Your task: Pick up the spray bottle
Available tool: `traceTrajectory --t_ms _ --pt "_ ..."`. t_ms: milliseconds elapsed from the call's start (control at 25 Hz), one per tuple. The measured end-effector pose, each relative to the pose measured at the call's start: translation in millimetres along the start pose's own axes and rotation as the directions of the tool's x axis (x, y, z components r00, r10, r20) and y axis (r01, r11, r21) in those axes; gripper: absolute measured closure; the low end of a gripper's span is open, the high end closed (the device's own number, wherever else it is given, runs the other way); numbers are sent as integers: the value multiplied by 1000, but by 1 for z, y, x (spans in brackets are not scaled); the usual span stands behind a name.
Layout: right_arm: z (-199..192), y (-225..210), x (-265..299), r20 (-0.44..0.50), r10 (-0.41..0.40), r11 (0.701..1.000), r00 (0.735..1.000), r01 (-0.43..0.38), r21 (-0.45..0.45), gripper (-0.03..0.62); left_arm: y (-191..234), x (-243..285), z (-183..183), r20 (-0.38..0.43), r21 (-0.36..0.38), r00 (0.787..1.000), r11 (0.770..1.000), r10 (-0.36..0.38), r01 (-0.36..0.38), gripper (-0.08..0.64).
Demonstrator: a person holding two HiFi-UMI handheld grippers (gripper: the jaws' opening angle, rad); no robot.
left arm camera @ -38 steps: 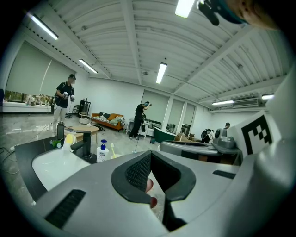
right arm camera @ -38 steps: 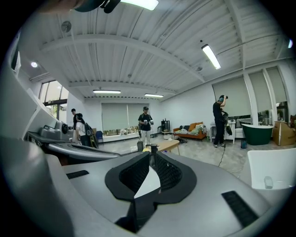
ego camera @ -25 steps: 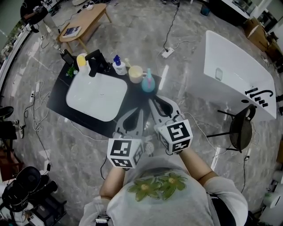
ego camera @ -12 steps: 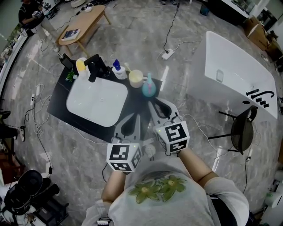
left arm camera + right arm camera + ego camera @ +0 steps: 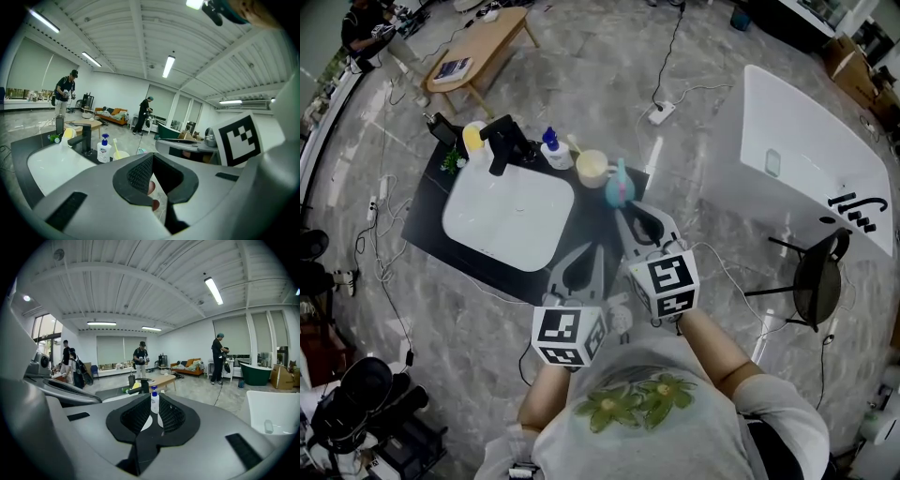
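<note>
The teal spray bottle (image 5: 619,185) stands upright at the near right corner of the black counter (image 5: 427,211), beside a pale yellow cup (image 5: 592,169). My right gripper (image 5: 625,212) is shut and empty, its tips just short of the bottle on the near side. In the right gripper view the jaws (image 5: 153,399) hide the spray bottle; a white pump bottle (image 5: 154,405) shows beyond the tips. My left gripper (image 5: 593,251) hangs shut and empty over the counter's near edge, further from the bottle. In the left gripper view its jaws (image 5: 152,154) meet at the tips.
A white basin (image 5: 506,211) fills the counter, with a black faucet (image 5: 502,141) and a blue-capped pump bottle (image 5: 553,150) behind it. A white tub (image 5: 806,169) and a dark stool (image 5: 817,272) stand to the right. Cables and a power strip (image 5: 663,111) lie on the floor.
My right gripper has edged forward and a little lower, closing the distance to the spray bottle. The left gripper has stayed about where it was.
</note>
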State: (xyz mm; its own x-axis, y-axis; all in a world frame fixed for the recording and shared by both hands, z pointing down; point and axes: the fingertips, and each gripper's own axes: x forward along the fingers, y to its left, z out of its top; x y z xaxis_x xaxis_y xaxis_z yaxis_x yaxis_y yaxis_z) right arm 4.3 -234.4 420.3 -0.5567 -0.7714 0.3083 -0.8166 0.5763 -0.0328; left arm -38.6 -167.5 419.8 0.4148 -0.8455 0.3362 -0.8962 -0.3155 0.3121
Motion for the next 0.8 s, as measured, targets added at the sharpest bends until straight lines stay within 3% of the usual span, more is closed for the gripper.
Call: traceTrajectory --t_ms 800 --pt "-25 -17 37 -66 -31 999 997 34 36 502 7 17 -8 -40 -18 999 1000 4 -5 551"
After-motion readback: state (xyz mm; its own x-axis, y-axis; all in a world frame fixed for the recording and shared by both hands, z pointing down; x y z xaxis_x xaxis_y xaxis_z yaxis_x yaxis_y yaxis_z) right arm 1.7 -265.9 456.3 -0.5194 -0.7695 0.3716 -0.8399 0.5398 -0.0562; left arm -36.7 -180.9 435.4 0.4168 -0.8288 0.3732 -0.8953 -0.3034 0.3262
